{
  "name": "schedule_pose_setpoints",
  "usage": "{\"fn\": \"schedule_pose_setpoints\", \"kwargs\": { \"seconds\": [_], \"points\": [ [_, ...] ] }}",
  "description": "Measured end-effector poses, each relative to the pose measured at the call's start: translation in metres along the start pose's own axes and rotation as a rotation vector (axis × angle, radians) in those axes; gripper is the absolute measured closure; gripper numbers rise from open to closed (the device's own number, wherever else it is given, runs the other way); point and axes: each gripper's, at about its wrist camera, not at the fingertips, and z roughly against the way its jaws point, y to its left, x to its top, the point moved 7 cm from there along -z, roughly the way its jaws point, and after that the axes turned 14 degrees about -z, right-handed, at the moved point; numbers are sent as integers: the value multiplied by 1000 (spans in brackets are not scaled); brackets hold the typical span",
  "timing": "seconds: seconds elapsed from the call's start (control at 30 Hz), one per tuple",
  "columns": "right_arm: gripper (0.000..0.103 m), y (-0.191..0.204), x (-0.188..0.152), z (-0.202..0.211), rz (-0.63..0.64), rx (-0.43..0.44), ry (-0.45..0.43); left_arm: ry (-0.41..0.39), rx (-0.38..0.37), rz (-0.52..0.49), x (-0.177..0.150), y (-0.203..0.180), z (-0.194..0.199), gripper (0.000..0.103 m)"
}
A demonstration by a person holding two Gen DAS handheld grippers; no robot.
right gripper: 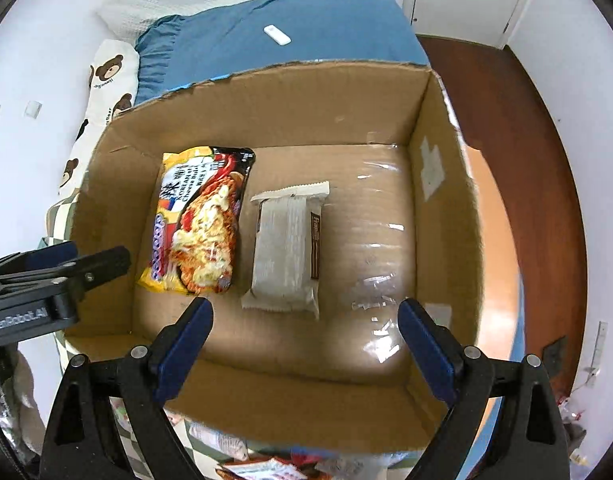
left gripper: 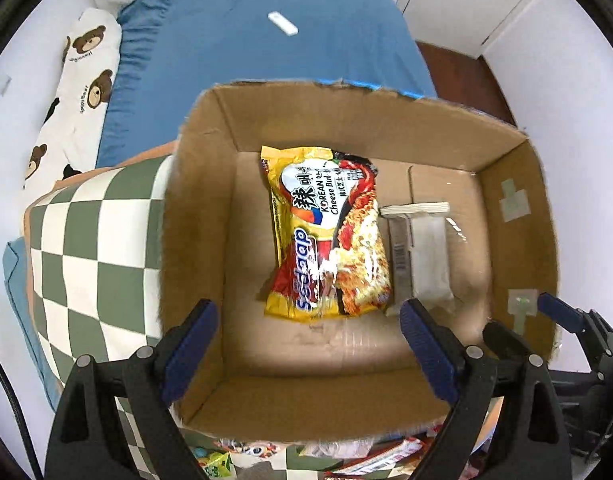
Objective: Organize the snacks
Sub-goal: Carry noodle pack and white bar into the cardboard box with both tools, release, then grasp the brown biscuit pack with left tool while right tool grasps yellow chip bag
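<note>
From the left wrist, the left tongs (left gripper: 308, 344) gape wide and empty over the cardboard box (left gripper: 346, 112), where a yellow noodle packet (left gripper: 326, 232) lies beside a white snack packet (left gripper: 424, 256). From the right wrist, the right tongs (right gripper: 306, 334) (also spread, holding nothing) hang above the same pair, which lie side by side on the box floor.

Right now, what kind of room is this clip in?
Most likely a bedroom: a bed with a blue sheet, a bear-print pillow, and the cardboard box of snacks sitting on the bedding.
</note>
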Motion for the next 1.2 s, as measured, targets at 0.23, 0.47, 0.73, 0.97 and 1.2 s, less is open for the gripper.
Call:
{"fn": "schedule_pose_setpoints", "kwargs": {
  "seconds": [0.23,0.47,0.73,0.97,1.2],
  "points": [
    [7,13,-19,41,11,16,-100,-120,41,-5,-24,-2,47,10],
    [7,13,-60,114,20,95,-236,-308,110,-29,-72,-15,112,10],
    [24,-15,-188,109,-4,125,-258,-233,135,-83,-207,-48,70,10],
    [22,-54,-312,36,-59,43,-95,43,19,-81,-298,-76,-49,10],
    [22,-71,-365,-46,-39,-35,3,123,-20,-82,-309,-94,-97,10]
  ]
}}
